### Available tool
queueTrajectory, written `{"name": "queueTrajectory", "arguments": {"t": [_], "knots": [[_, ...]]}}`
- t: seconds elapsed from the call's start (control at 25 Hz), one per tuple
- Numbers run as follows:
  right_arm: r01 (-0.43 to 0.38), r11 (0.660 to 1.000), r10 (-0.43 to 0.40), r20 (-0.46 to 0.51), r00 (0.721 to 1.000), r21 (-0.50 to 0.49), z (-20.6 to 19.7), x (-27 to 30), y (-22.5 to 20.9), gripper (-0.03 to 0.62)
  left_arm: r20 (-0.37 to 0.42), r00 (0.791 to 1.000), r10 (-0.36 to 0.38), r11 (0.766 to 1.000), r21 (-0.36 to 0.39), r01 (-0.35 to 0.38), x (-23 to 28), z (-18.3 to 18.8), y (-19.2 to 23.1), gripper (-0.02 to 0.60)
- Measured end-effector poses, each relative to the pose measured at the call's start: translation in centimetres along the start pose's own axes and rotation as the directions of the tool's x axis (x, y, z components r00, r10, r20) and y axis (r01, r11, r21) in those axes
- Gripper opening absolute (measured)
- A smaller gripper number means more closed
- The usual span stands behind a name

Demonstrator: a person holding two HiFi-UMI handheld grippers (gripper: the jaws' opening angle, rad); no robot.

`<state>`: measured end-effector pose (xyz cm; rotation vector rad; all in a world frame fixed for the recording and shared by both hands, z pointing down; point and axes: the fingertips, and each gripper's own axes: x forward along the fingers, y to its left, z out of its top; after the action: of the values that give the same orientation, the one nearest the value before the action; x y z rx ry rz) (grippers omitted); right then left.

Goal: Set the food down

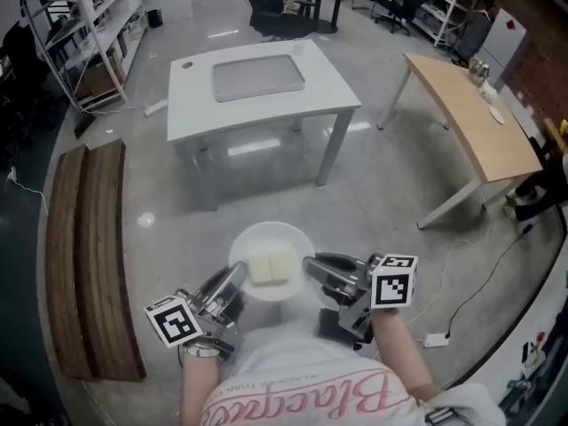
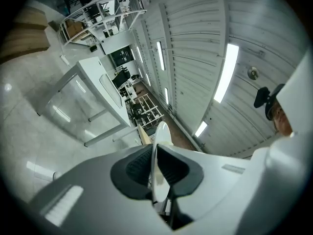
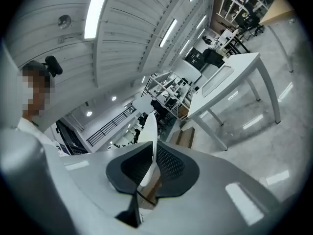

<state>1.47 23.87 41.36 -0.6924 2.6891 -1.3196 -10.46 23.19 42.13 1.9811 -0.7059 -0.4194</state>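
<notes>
A white plate point(image 1: 286, 242) is carried in the air in front of the person, over the floor, with pale yellow food point(image 1: 272, 266) lying on it. My left gripper point(image 1: 236, 278) is shut on the plate's left rim, and my right gripper point(image 1: 311, 265) is shut on its right rim. In the left gripper view the plate point(image 2: 161, 133) shows edge-on between the dark pads point(image 2: 138, 169). The right gripper view also has the plate point(image 3: 148, 131) edge-on, pinched between the pads point(image 3: 168, 163).
A white table point(image 1: 191, 109) stands ahead with a grey tray point(image 1: 257, 77) on it. A wooden table point(image 1: 479, 118) is at the right, a brown bench point(image 1: 89, 247) lies on the floor at the left, and metal shelving point(image 1: 84, 25) stands at the far left.
</notes>
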Motion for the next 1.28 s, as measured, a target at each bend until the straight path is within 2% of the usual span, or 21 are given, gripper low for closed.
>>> {"name": "queueTrajectory", "arguments": {"t": [0.12, 0.4, 0.92, 1.28], "knots": [[0.015, 1.000, -0.016, -0.028, 0.999, -0.026, 1.0, 0.6, -0.8, 0.031, 0.003, 1.000, 0.013, 1.000, -0.008, -0.013, 0.9, 0.8, 0.6, 0.021], [0.003, 1.000, -0.004, -0.056, 0.998, -0.009, 4.2, 1.1, -2.8, 0.031, 0.008, 0.999, 0.033, 0.999, -0.012, -0.033, 4.0, 3.0, 1.0, 0.021], [-0.072, 0.997, 0.069, -0.094, 0.993, -0.033, 12.8, 3.1, -7.5, 0.031, 0.063, 0.996, 0.061, 0.998, 0.031, -0.063, 11.3, 8.9, 2.0, 0.021], [-0.106, 0.992, 0.097, -0.129, 0.987, -0.064, 18.6, 3.1, -11.8, 0.031, 0.101, 0.992, 0.069, 0.995, 0.058, -0.076, 17.7, 11.5, 3.0, 0.021]]}}
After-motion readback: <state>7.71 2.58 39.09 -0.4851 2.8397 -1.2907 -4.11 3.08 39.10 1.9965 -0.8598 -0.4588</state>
